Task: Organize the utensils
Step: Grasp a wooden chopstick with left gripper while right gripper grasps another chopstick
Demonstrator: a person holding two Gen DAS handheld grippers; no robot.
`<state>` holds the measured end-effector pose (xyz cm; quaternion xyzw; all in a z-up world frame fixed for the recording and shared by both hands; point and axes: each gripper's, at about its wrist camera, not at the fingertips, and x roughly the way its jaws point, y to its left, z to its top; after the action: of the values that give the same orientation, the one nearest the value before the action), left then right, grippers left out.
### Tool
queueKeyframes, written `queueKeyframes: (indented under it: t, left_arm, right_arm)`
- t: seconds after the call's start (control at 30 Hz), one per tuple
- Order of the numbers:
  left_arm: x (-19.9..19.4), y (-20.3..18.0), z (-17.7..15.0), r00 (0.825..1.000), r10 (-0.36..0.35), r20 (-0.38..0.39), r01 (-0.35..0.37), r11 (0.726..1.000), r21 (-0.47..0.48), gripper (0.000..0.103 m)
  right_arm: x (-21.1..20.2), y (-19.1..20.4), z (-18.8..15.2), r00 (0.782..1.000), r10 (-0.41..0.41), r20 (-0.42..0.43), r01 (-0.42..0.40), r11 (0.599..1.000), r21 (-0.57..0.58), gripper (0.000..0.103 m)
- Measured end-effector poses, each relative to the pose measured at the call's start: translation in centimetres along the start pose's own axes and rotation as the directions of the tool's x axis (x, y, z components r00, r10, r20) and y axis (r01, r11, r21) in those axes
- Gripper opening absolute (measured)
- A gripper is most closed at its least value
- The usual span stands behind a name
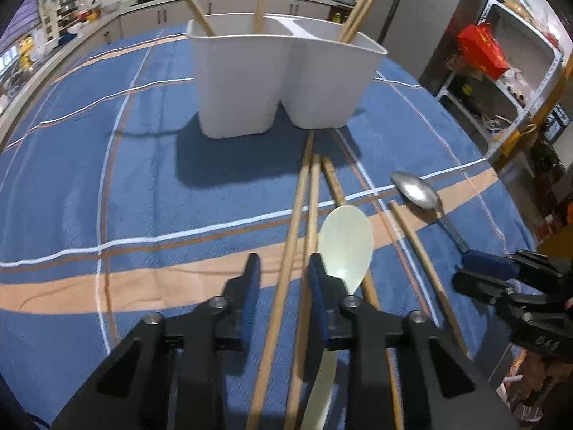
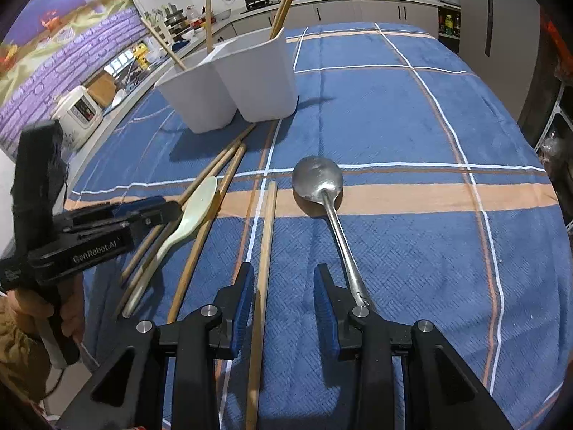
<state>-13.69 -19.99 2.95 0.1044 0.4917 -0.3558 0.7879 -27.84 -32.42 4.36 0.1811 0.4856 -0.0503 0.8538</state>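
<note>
The job looks partly done: four chopsticks already stand in the white holder at the far side, while chopsticks, a pale plastic spoon and a metal spoon lie near on the cloth. The left gripper straddles two chopsticks, pads not pressing; the right gripper is open, empty. A blue plaid tablecloth covers the table; kitchen counters with pots run behind

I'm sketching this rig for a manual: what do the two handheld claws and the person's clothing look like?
Both the left claw and the right claw are black angular plastic with blue ribbed finger pads and silver bolts. The left one carries white "GenRobot.AI" lettering. A brown sleeve shows.
</note>
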Motion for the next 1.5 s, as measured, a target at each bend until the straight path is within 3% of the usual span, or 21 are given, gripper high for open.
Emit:
queueKeyframes:
  t: [0.1, 0.27, 0.57, 0.63, 0.67, 0.7, 0.9, 1.03, 1.17, 1.27, 1.5]
  left_arm:
    - [0.1, -0.2, 0.5, 1.000, -0.007, 0.001, 0.007, 1.000, 0.016, 0.008]
    - [0.8, 0.2, 1.0, 0.999, -0.030, -0.012, 0.030, 1.000, 0.004, 0.008]
    - [2.0, -2.1, 1.5, 0.997, 0.075, -0.003, -0.074, 0.986, 0.147, 0.007]
    - [2.3, -2.3, 1.9, 0.996, 0.084, -0.009, -0.081, 0.985, 0.150, 0.007]
    - [2.3, -2.3, 2.0, 0.996, 0.083, -0.015, -0.080, 0.987, 0.137, 0.007]
    - [2.2, -2.0, 2.0, 0.997, 0.080, -0.020, -0.077, 0.990, 0.119, 0.007]
    - [0.3, 0.8, -0.4, 0.996, 0.076, -0.035, -0.076, 0.997, 0.010, 0.006]
    - [-2.0, 3.0, -3.6, 0.996, 0.070, -0.053, -0.074, 0.995, -0.071, 0.006]
    - [-4.0, 3.3, -7.1, 0.996, 0.069, -0.062, -0.075, 0.993, -0.091, 0.007]
    - [-4.4, 2.9, -8.0, 0.994, 0.079, -0.069, -0.085, 0.993, -0.076, 0.007]
    - [-2.9, 1.2, -5.9, 0.974, 0.165, -0.154, -0.161, 0.986, 0.039, 0.007]
  right_arm:
    - [0.4, 0.2, 0.1, 1.000, -0.026, -0.004, 0.026, 0.999, -0.021, 0.037]
    - [1.0, 0.8, 0.1, 0.998, -0.055, -0.012, 0.055, 0.997, -0.052, 0.037]
    - [1.9, 2.6, 0.5, 0.991, -0.133, -0.012, 0.131, 0.983, -0.125, 0.037]
    - [2.4, 3.2, 0.9, 0.988, -0.155, -0.025, 0.150, 0.977, -0.152, 0.032]
    - [2.6, 3.3, 1.2, 0.988, -0.150, -0.033, 0.143, 0.978, -0.151, 0.015]
    - [2.7, 3.2, 1.4, 0.990, -0.137, -0.043, 0.130, 0.982, -0.137, 0.008]
    - [1.7, 2.2, 0.3, 0.993, -0.092, -0.071, 0.086, 0.993, -0.079, 0.007]
    - [0.3, 1.7, -1.7, 0.992, -0.084, -0.091, 0.076, 0.994, -0.081, 0.007]
    - [-0.8, 1.1, -3.0, 0.990, -0.074, -0.117, 0.064, 0.994, -0.090, 0.007]
    - [-1.3, 0.8, -3.4, 0.988, -0.076, -0.133, 0.063, 0.993, -0.100, 0.008]
    - [-0.3, 1.7, -2.0, 0.963, -0.134, -0.235, 0.096, 0.981, -0.169, 0.008]
